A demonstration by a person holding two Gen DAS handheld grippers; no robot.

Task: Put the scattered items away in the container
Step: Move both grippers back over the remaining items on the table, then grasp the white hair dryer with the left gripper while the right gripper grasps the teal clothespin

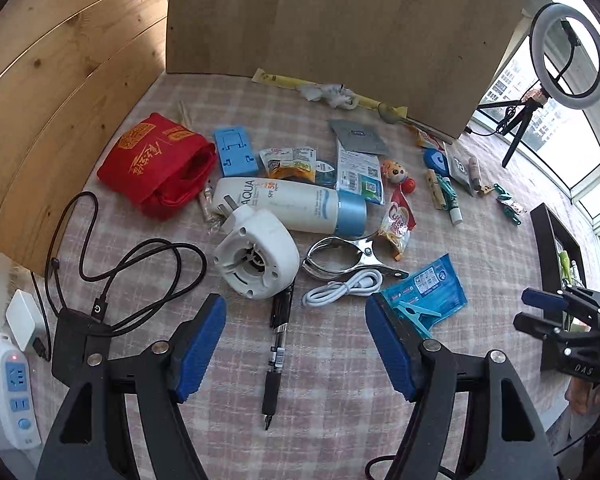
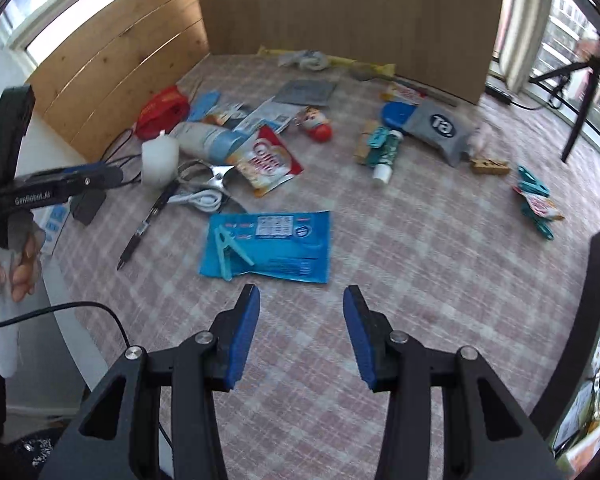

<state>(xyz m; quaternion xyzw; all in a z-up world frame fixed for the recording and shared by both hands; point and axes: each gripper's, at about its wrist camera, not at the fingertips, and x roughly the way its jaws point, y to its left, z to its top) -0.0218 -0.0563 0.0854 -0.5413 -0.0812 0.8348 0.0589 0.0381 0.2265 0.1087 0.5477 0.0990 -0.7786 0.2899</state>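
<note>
Both pairs of tongs stand apart with nothing between the pads. The left gripper (image 1: 296, 344) hangs spread wide over the black pen (image 1: 275, 354), which lies lengthwise in the gap between its blue pads (image 1: 198, 348) without touching either, so I judge the pen the likeliest first pick. The right gripper (image 2: 302, 336) is parted more narrowly above bare checked cloth (image 2: 440, 264), just short of the blue packet (image 2: 268, 246) with the pale blue clothes peg (image 2: 230, 248) lying on it. Both point steeply down at the table from its near edge, a hovering pose rather than a reach; a hand (image 2: 22, 268) grips the left tool's handle at the left edge of the right wrist view. Beyond the pen, the clutter sits bunched: a white round device (image 1: 256, 260) with its plug prongs leaning against the white sunscreen bottle (image 1: 296, 206), a metal clamp (image 1: 348, 258) beside a coiled white cable (image 1: 342, 288), a red cloth bag (image 1: 160, 166), a blue phone stand (image 1: 235, 152), and sachets further back. More pegs and a grey pouch (image 2: 440, 128) lie scattered to the right, well apart from the main heap. A wooden board (image 1: 340, 40) screens the back. The container appears to be the dark-rimmed box (image 2: 596, 320) at the table's right edge, already holding some things; none of the 2 grippers has begun carrying anything toward it, so the tidying looks barely started.
</note>
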